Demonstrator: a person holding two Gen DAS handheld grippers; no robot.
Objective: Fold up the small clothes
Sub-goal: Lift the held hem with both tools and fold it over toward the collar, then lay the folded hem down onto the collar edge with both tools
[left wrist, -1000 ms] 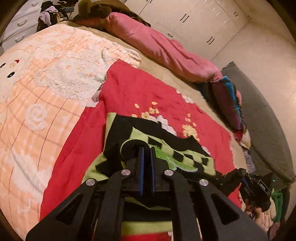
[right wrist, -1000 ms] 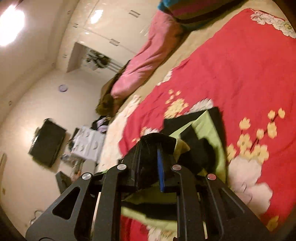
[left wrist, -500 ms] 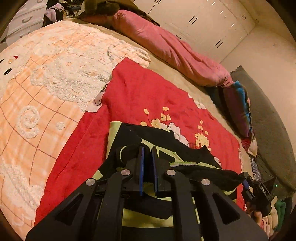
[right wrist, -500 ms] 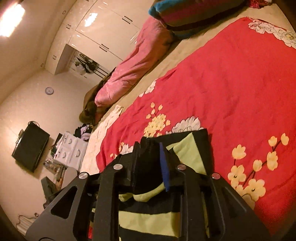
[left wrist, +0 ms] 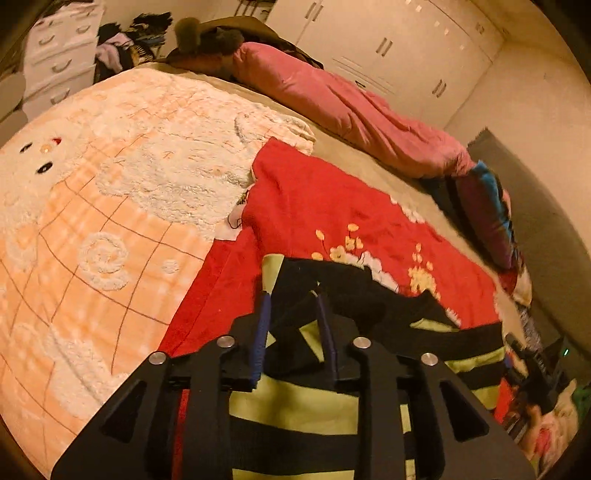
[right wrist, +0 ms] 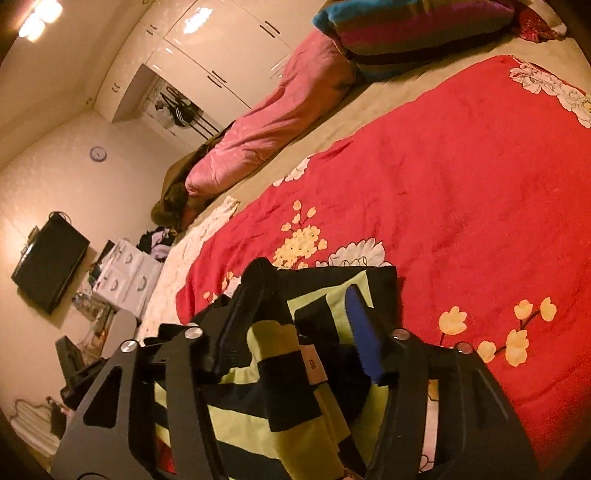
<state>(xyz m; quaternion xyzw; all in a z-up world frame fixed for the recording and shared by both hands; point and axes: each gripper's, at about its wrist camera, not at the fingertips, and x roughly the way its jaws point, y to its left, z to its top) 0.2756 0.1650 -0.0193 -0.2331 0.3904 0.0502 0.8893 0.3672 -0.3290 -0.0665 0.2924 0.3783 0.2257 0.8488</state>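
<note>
Bedroom interior under warm ceiling light [right wrist: 38, 18].
White wardrobes [right wrist: 221, 55] lined the far wall; a round clock [right wrist: 98, 153], a wall-mounted television [right wrist: 50, 263] and a white drawer chest [right wrist: 127, 275] occupied the adjoining side.

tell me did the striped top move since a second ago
Yes. The striped top has dropped from bunched and lifted to lying flatter on the red blanket, its far edge nearer the yellow flowers. Both grippers' fingers have just been opening, releasing it.

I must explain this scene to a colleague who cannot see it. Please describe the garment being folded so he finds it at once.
Start at the red fleece blanket with yellow flowers that covers the near side of the bed. At its near edge, between both pairs of open fingers, lies a small knitted garment. Its wide black and lime-green stripes set it apart from the plain pink duvet and the peach blanket.
</note>
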